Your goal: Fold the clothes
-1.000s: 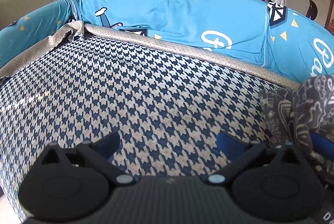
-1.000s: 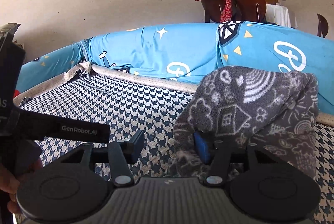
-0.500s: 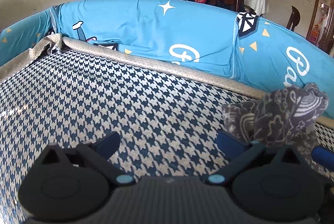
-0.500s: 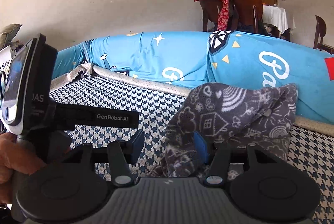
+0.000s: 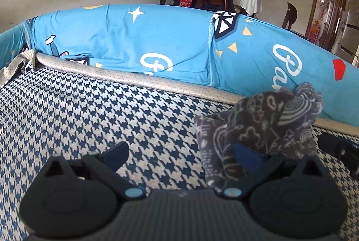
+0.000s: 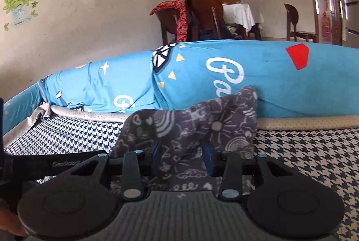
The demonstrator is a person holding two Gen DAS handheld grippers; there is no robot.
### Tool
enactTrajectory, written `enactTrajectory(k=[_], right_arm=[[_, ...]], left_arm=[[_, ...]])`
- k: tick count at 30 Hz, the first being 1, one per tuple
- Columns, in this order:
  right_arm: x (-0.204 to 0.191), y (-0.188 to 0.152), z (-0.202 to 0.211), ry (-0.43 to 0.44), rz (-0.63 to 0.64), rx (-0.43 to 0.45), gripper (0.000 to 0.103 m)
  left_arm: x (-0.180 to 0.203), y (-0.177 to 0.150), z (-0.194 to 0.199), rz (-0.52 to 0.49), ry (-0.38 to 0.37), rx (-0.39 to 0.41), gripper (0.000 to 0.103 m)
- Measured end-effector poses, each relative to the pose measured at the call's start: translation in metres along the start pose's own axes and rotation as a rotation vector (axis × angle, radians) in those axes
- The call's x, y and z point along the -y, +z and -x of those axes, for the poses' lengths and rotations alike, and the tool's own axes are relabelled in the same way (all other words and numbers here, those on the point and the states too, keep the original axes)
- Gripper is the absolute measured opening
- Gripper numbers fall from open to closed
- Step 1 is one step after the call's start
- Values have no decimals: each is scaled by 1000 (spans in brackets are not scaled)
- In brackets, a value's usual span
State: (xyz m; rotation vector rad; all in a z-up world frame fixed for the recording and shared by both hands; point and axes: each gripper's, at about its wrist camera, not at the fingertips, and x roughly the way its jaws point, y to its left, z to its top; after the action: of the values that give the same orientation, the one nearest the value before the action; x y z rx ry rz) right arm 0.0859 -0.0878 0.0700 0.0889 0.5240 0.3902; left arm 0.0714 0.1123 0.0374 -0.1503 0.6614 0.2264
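Left wrist view: the left gripper (image 5: 178,152) hangs over the houndstooth seat cover (image 5: 94,115) with its jaws spread wide; the grey patterned garment (image 5: 258,124) is bunched on the cover just in front of the blue sofa back (image 5: 175,43), and it drapes against the gripper's right finger only, with bare cover between the two. At the far right edge, beside the garment, a dark part of the other tool shows. Right wrist view: the right gripper (image 6: 182,155) has the same garment (image 6: 193,126) between its blue pads, and its jaws are closing on the fabric, which rises in a ridge toward the sofa back (image 6: 246,74). Behind the sofa back stand wooden chairs (image 6: 202,16), one draped with a red cloth (image 6: 177,14).
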Motion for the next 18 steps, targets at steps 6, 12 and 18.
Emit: enactTrajectory(k=[6, 12, 18], right_arm=[[14, 0, -6, -33, -44, -9, 40], [18, -4, -17, -35, -63, -38, 40], [18, -7, -27, -42, -51, -52, 41]], left_arm=[[23, 5, -10, -118, -19, 37, 103], [46, 16, -22, -209, -43, 38, 103], [62, 19, -35, -310, -23, 50, 103]])
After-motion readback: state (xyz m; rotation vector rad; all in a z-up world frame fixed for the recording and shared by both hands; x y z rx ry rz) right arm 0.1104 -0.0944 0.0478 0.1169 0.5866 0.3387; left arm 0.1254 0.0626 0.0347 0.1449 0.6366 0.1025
